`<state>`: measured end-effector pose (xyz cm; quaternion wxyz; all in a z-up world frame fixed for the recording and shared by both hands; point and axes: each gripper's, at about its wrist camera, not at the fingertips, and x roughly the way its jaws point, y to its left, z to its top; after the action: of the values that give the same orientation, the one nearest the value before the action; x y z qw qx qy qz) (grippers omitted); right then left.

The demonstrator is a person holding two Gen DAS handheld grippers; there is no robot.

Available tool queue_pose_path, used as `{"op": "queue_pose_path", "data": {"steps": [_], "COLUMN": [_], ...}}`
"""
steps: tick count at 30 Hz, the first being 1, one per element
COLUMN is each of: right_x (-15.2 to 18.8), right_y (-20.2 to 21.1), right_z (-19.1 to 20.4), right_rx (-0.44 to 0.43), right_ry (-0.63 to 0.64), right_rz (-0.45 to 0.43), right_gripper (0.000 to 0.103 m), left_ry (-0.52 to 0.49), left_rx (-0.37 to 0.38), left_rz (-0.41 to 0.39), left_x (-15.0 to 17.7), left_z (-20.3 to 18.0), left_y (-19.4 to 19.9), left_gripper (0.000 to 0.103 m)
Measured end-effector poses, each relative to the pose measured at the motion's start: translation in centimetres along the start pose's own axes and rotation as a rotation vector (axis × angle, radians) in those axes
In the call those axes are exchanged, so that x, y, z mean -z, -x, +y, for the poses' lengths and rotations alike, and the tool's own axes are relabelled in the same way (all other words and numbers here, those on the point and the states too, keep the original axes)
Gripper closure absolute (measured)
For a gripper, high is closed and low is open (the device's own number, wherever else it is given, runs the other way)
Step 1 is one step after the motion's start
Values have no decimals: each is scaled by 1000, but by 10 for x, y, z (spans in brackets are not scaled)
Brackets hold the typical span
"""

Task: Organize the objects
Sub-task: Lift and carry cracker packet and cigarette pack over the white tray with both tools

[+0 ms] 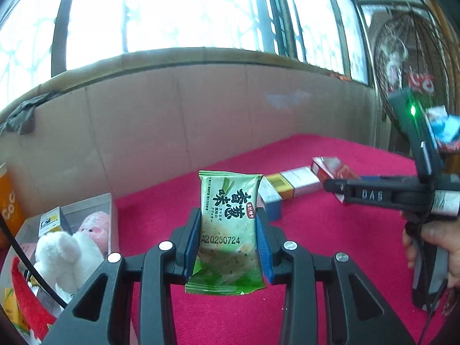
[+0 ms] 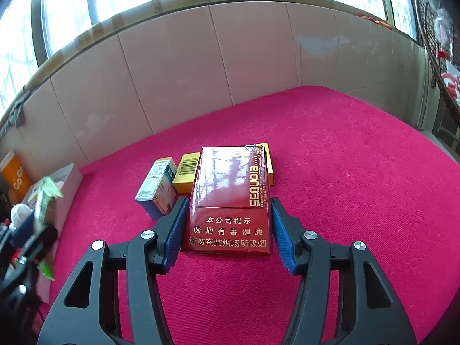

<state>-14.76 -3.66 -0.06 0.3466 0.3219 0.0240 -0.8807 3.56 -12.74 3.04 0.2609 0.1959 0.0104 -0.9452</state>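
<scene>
My left gripper (image 1: 228, 230) is shut on a green cracker packet (image 1: 227, 230) and holds it upright above the pink cloth; the packet also shows in the right wrist view (image 2: 43, 204). My right gripper (image 2: 228, 224) is open, its blue pads on either side of a red Sequoia cigarette pack (image 2: 230, 198) that lies on the pink cloth (image 2: 345, 187). There are small gaps between pads and pack. In the left wrist view the right gripper (image 1: 339, 188) reaches over the red pack (image 1: 330, 166).
A blue-white box (image 2: 156, 191) and yellow boxes (image 2: 187, 172) lie beside the red pack. A clear bin (image 1: 86, 210) with plush toys (image 1: 66, 256) stands at the left. An orange carton (image 1: 8, 204) is behind it. A tiled wall and window run along the back.
</scene>
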Motion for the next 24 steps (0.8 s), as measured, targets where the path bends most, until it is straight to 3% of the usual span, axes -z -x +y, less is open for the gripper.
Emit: {"op": "queue_pose_path", "data": {"steps": [10, 18, 24], "right_x": [1, 2, 3], "right_y": [-2, 8, 15], "right_z": [11, 27, 42], "right_rx": [65, 88, 35], "right_ry": [74, 152, 156], "right_rz": [-9, -60, -48], "right_gripper": [47, 47, 47], "left_ry": [127, 225, 242], "left_rx": [45, -51, -140], "left_rz": [1, -64, -134], "left_x": [1, -15, -27], "left_z": [29, 68, 93], "left_y": [3, 25, 47], "left_gripper": [67, 67, 67]}}
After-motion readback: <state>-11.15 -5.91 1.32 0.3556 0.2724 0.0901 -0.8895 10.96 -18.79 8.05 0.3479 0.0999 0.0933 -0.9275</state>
